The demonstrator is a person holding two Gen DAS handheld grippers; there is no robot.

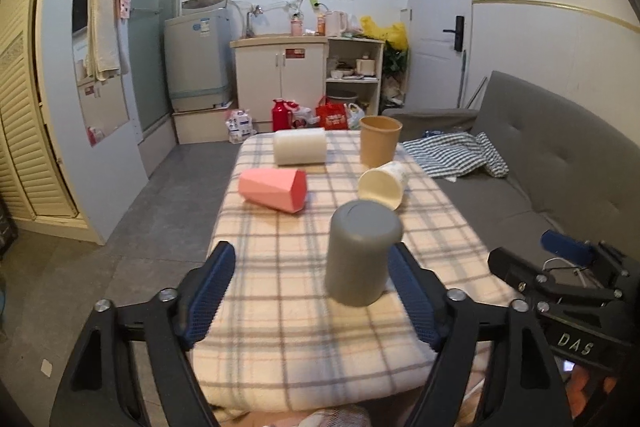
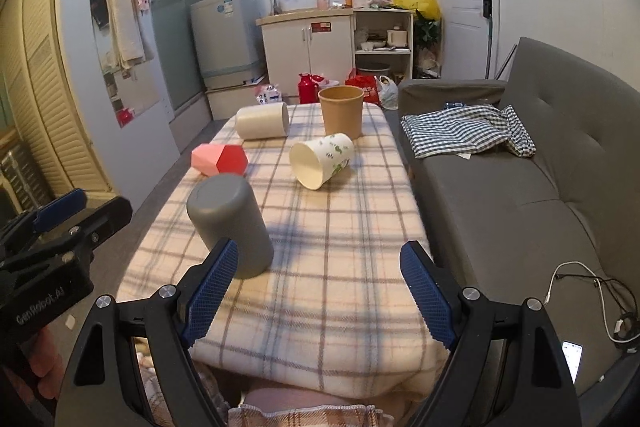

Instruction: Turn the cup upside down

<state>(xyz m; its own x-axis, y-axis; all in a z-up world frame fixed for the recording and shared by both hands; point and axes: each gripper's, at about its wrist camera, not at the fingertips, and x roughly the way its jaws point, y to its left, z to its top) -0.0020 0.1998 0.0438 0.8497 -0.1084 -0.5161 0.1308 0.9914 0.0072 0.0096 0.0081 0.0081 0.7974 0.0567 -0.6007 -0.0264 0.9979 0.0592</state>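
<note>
1. Grey cup: plain matte grey cylinder, standing mouth-down on the plaid-covered surface, closed base uppermost. Its image is slightly blurred in the left wrist view. It sits at the near end of the surface, nearest of all the cups.
2. Left hand-held gripper: jaws spread wide, holding nothing. The grey cup stands between the blue fingers, close to the right-hand finger and well apart from the left-hand one; whether the right-hand finger touches the cup cannot be told.
3. Right hand-held gripper: jaws spread wide, holding nothing. It is held low over the near edge of the surface, to the right of the grey cup, which lies just beyond its left-hand finger and outside the gap.
4. Both tools point along the surface toward the far end, side by side; each shows at the edge of the other's view.
5. Other cups: pink faceted cup on its side; floral paper cup on its side, mouth toward the cameras; white cup on its side at the far end; brown paper cup upright, mouth up.
6. Grey sofa runs along the right of the surface, with a checked cloth lying on it.
</note>
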